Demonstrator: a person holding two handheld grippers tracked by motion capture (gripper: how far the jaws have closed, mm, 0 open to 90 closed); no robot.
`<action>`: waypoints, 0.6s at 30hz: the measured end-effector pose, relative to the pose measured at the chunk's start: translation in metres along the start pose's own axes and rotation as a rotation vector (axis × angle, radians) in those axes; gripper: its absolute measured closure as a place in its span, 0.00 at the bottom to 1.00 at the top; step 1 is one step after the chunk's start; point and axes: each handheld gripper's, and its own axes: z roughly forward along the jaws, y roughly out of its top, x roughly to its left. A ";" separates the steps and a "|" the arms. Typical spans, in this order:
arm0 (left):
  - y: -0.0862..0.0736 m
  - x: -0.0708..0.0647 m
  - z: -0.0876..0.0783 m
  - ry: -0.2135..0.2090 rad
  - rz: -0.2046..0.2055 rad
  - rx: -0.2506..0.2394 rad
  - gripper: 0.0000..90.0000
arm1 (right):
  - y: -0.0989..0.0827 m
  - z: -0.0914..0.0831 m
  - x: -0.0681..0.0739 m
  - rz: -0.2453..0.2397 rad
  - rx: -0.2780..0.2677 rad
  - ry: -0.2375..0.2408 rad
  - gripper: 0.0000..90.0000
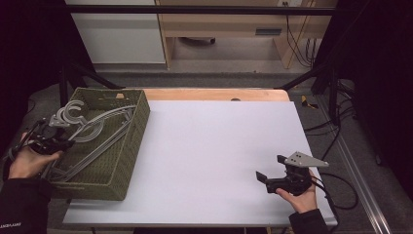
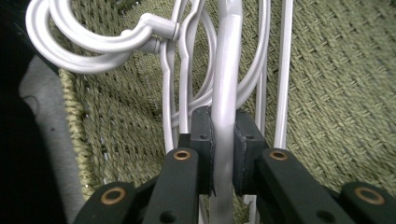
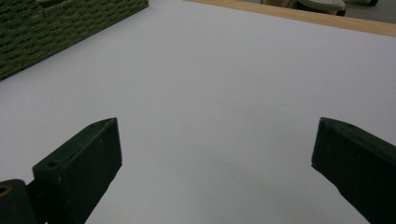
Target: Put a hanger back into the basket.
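Now, operator, this is what your views give you:

Left hand-held gripper [image 2: 223, 140]: your jaws are clamped on one bar of a white plastic hanger [image 2: 227, 70], a pad pressing on each side of it; below the pads the bar is cut off by the frame edge.
Hanger in your grip: it lies with the other hangers [image 1: 92, 134] inside the green woven basket [image 1: 131, 141]. From the high view you cannot pick it out from the rest, because the bars overlap in one tangle.
Hooks [image 2: 88, 39]: two rounded hooks stack close together at the basket's left wall; which hook belongs to the gripped bar you cannot tell.
Left hand [image 1: 29, 163]: it sits at the basket's left edge, half lost in the dark margin; the gripper body there is hard to make out against it.
Basket: it stands on the left end of the table [image 1: 219, 146], its near left corner hanging past the white sheet and covered by your sleeve.
Right hand-held gripper [image 1: 271, 169]: jaws stand wide apart with nothing between them, just above the bare white sheet near the table's right front corner, well apart from the basket.
Right gripper view: a corner of the basket is cut off at the upper left, and each jaw is cropped by the frame.
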 end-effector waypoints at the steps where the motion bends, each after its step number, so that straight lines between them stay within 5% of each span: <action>1: 0.000 0.001 0.001 0.007 -0.019 -0.003 0.89 | 0.000 0.000 0.000 -0.005 0.005 0.002 0.02; 9: -0.011 0.009 0.005 0.043 -0.110 -0.028 0.78 | 0.000 0.000 0.000 -0.005 0.007 0.003 0.02; 18: -0.020 0.010 -0.004 0.038 -0.143 -0.079 0.74 | 0.000 0.001 0.000 -0.005 0.007 0.003 0.02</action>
